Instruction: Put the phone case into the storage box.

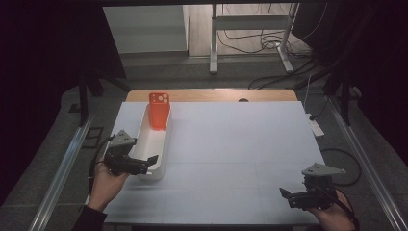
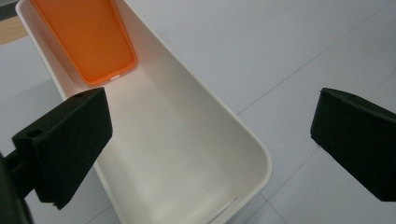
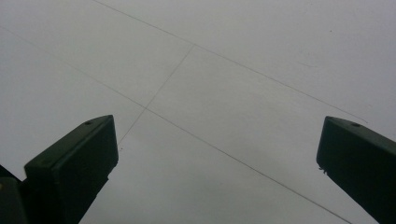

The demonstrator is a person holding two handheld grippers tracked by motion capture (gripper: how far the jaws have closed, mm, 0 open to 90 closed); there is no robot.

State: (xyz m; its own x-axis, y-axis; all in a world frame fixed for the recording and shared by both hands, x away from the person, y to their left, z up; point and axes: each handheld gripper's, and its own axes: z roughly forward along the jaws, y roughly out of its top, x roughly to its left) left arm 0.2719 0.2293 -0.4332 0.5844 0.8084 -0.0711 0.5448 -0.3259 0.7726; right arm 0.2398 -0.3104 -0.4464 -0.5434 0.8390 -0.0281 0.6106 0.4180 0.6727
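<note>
Table set: long tray, phone case, two hand-held grippers.
White-topped table; long white plastic tray at its left side; orange silicone phone case leaning upright in the tray's far end; left gripper, jaws wide apart over the tray's near end, holding nothing; right gripper, jaws wide apart above bare tabletop, holding nothing.

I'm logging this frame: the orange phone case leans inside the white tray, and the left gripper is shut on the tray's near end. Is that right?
Not quite. The left gripper is open, not shut on anything: the left gripper view shows its jaws spread wide, one on either side of the white tray's near end. The rest holds: the orange phone case leans inside the tray at its far end.
</note>
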